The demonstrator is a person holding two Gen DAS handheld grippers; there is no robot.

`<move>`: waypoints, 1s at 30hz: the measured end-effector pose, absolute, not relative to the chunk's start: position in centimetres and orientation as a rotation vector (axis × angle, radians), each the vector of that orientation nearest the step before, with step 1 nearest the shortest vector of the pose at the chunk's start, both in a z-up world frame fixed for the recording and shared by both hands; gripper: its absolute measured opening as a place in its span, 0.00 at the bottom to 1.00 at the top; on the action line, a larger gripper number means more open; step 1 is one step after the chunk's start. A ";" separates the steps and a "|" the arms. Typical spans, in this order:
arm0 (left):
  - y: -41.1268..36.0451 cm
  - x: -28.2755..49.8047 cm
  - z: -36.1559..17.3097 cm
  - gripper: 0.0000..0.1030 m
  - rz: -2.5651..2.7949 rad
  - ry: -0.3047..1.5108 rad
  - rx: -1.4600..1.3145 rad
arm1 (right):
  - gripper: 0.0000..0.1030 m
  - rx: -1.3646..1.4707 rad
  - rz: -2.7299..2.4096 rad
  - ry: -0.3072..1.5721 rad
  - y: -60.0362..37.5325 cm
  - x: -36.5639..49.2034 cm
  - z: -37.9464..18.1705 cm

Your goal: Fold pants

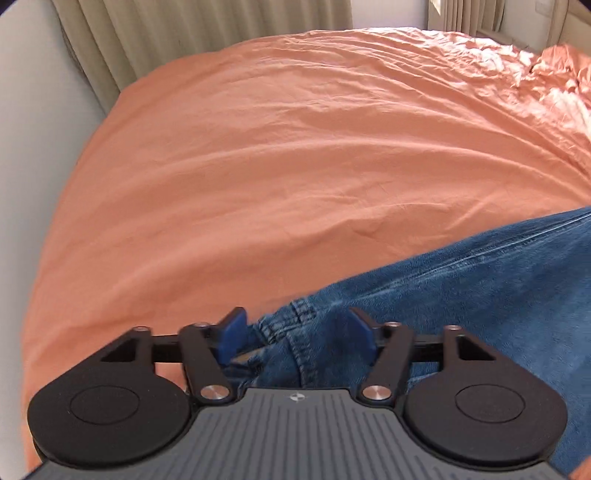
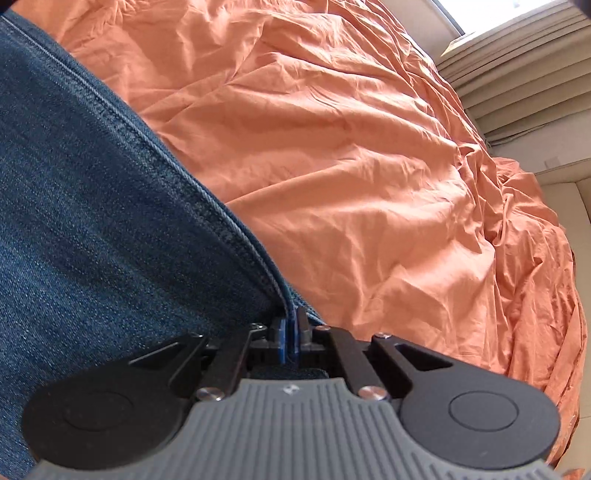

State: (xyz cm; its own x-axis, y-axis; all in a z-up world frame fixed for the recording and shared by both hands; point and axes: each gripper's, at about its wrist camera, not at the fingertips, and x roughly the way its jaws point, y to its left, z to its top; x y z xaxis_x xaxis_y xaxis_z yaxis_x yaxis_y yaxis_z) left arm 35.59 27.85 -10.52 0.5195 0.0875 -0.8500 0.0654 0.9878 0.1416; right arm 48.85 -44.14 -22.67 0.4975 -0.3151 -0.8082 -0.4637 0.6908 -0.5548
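Blue denim pants (image 1: 480, 288) lie on an orange bedsheet (image 1: 295, 147). In the left wrist view my left gripper (image 1: 295, 332) is open, its blue pads (image 1: 232, 332) standing apart on either side of a stitched denim edge with a belt loop; the cloth sits between them, not pinched. In the right wrist view the pants (image 2: 92, 221) fill the left side. My right gripper (image 2: 291, 339) is shut on a seamed edge of the pants, the cloth running up and left from the pads. The rest of the pants is out of view.
The orange sheet (image 2: 369, 166) covers the bed and is wrinkled, bunched at the far right of the left wrist view (image 1: 554, 66). Beige curtains (image 1: 184, 29) and a pale wall (image 1: 29, 129) stand behind the bed. A window and curtains (image 2: 517, 66) lie beyond its far edge.
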 end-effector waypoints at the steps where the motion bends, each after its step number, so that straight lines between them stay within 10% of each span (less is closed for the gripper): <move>1: 28.3 35.4 -10.6 0.74 0.018 1.040 0.162 | 0.00 -0.851 0.102 1.077 -44.1 48.8 -22.6; 11: 30.5 34.7 -14.6 0.81 0.157 1.092 0.021 | 0.00 -0.876 0.031 1.063 -43.2 47.4 -21.9; 18: 26.6 33.0 -13.0 0.05 0.222 0.953 0.190 | 0.00 -0.892 -0.015 1.029 -43.2 45.8 -19.7; 30: 25.6 34.2 -9.8 0.01 0.294 0.815 0.224 | 0.00 -0.644 -0.081 1.014 -45.5 47.6 -16.7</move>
State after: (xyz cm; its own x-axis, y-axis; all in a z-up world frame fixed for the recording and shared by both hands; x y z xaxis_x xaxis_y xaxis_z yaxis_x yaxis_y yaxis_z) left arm 34.16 25.60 -9.77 0.6490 0.3413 -0.6799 -0.1708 0.9363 0.3069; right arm 47.57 -45.52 -16.73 0.5418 -0.3523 -0.7631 -0.2261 0.8134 -0.5360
